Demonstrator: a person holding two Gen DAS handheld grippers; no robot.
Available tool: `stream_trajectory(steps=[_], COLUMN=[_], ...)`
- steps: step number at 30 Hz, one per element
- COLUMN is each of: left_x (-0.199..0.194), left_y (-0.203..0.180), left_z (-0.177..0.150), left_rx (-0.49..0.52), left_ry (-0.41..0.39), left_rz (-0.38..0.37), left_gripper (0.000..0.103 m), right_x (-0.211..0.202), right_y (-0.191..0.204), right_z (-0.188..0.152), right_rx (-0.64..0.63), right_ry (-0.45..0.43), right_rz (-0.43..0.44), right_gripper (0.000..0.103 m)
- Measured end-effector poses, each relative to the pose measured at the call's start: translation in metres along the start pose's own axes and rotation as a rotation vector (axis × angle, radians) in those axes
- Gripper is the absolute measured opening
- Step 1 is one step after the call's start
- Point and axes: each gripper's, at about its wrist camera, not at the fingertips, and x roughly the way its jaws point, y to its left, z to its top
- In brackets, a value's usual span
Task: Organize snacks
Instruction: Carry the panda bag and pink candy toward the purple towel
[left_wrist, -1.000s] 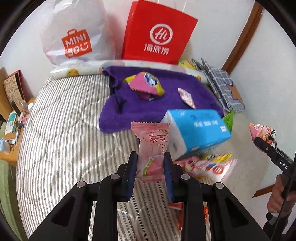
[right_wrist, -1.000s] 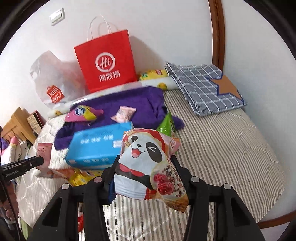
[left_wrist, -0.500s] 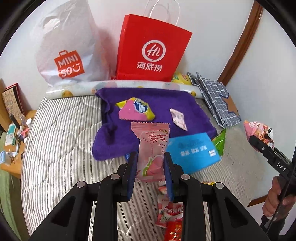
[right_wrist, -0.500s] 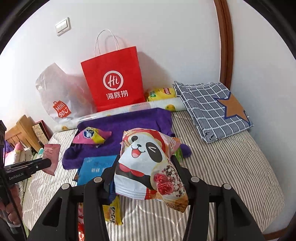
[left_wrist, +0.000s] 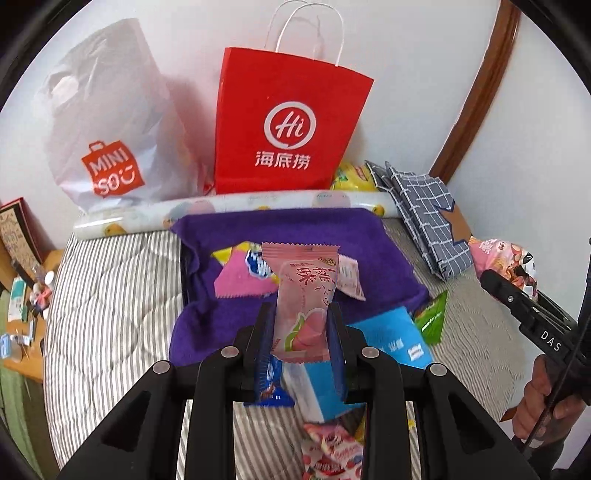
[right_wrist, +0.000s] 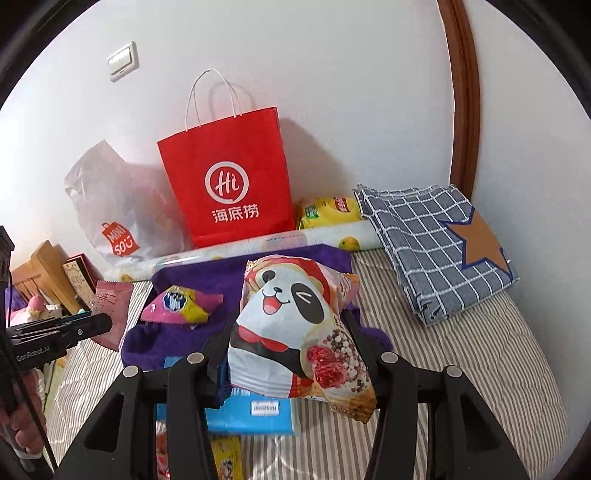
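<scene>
Left tongs (left_wrist: 300, 339) pinched an upright peach candy (left_wrist: 303, 306); right tongs (right_wrist: 291, 354) pinched a panda bag (right_wrist: 295, 332); purple towel (left_wrist: 295, 229) lay directly ahead on the bed (left_wrist: 110, 288).

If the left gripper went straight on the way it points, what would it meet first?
Probably the pink-and-yellow snack packet lying on the purple towel, beyond the peach candy the left gripper holds; depth is unclear.

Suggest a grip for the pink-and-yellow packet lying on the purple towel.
Pinch the pink-and-yellow packet at its flat crimped end seal toward the red bag, coming from above. It lies flat on the purple towel, and its puffed middle looks likelier to slip or crush.
</scene>
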Motion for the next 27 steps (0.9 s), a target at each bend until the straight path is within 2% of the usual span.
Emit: stream_trajectory(steps=[11,18,27], left_x=[0.018,0.03,0.054], left_y=[0.009,0.013,0.021], left_z=[0.031,0.054,0.078], left_rx=[-0.018,-0.013,-0.034], left_ry=[-0.004,-0.015,-0.013], left_rz=[0.011,0.025,-0.003], left_gripper=[0.028,0.028,0.028], right_x=[0.03,0.052,0.081], right_y=[-0.003,0.004,0.003], right_z=[0.021,0.038,0.052], right_rx=[0.0,0.0,0.005], right_ry=[-0.015,-0.02,-0.022], right_rz=[0.003,0.035,0.021], right_gripper=[0.047,0.047,0.047])
